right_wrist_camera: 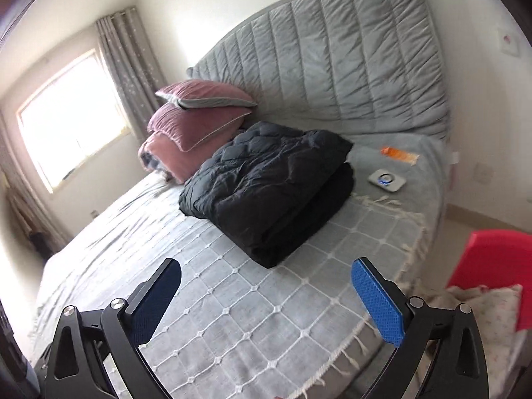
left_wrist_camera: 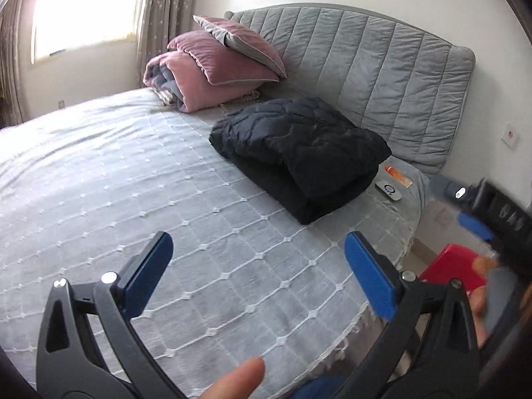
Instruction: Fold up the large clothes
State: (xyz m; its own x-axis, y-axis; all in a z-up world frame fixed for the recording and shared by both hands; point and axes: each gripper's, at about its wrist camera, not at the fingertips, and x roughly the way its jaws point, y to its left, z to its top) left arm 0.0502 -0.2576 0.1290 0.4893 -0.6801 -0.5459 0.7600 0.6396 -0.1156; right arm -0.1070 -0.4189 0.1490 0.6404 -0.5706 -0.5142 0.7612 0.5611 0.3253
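Black and quilted, the folded coat lies on the bed ahead of your left hand-held gripper and right hand-held gripper, both spread wide and holding nothing above the grey bedspread.

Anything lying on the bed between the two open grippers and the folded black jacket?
No. In both wrist views only bare quilted bedspread separates the left gripper and right gripper from the black jacket.

I see the black quilted jacket folded into a thick, puffy bundle, lying flat on the bedspread near the headboard.
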